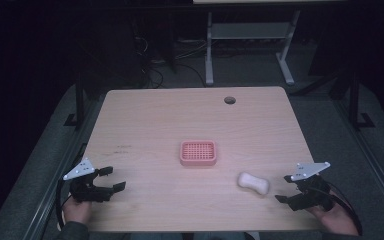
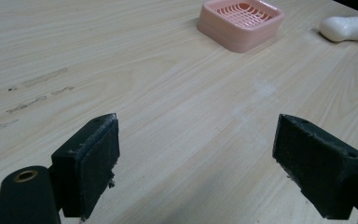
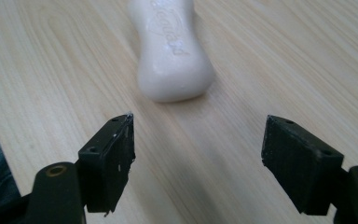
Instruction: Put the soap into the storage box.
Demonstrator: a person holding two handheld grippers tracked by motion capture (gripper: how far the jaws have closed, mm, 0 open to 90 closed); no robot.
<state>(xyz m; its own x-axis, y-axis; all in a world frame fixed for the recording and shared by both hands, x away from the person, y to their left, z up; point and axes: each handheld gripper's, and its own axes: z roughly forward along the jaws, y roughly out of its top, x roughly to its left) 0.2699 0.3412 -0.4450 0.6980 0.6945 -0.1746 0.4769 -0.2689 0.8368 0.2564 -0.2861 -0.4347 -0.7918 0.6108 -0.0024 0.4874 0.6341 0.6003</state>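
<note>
At the table's near left corner the left gripper (image 1: 114, 178) rested low over the pale wooden tabletop (image 1: 145, 120), held by a hand (image 1: 76, 210) coming in from the bottom edge. Its jaws stood wide apart with nothing between them — in the left gripper view the two black pads (image 2: 95, 163) framed bare wood grain and a few faint dark scuff marks (image 2: 37, 93) off to one side.

Near the middle of the table sat a pink rectangular plastic soap dish with a slotted grid floor (image 1: 198, 153), upright and empty. The left gripper view showed it farther off (image 2: 240, 21), well apart from the pads.

To the right of the dish and nearer the person lay a white waisted bar of soap (image 1: 253, 183), flat on the wood, near the dish but not touching it. Raised lettering ran along its top face (image 3: 175, 46).

At the near right edge the right gripper (image 1: 283, 188) pointed toward the soap, held by the right hand (image 1: 337, 217). Its jaws were spread apart — empty, with the bar lying just beyond the pad tips (image 3: 112, 154), not between them.
</note>
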